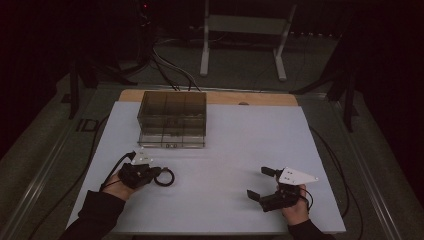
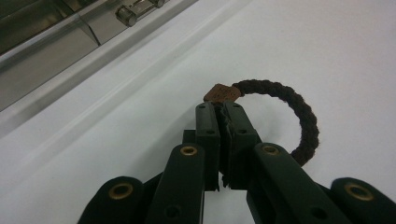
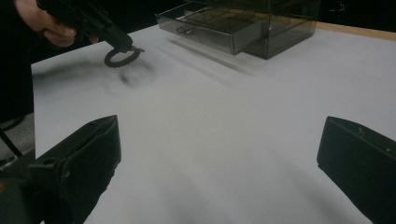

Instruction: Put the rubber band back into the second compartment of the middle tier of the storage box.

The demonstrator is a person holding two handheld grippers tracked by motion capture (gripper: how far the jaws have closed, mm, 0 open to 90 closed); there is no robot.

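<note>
My left gripper [image 1: 156, 173] is shut on a dark braided rope ring [image 1: 165, 177] with a brown leather tag [image 2: 222, 92], at the front left of the white table mat. In the left gripper view the jaws pinch the ring [image 2: 299, 116] near its tag, and the loop curves off to the right. The right gripper view shows the same ring [image 3: 122, 57] hanging from the far gripper. My right gripper [image 1: 262, 182] stands open at the front right, with nothing between its fingers [image 3: 77, 163].
A smoky transparent drawer box [image 1: 172, 119] stands at the back left of the mat [image 1: 240, 145], its lowest drawer [image 3: 205, 31] pulled out toward me. Cables trail off both table sides. A white stand [image 1: 245, 37] sits on the floor behind.
</note>
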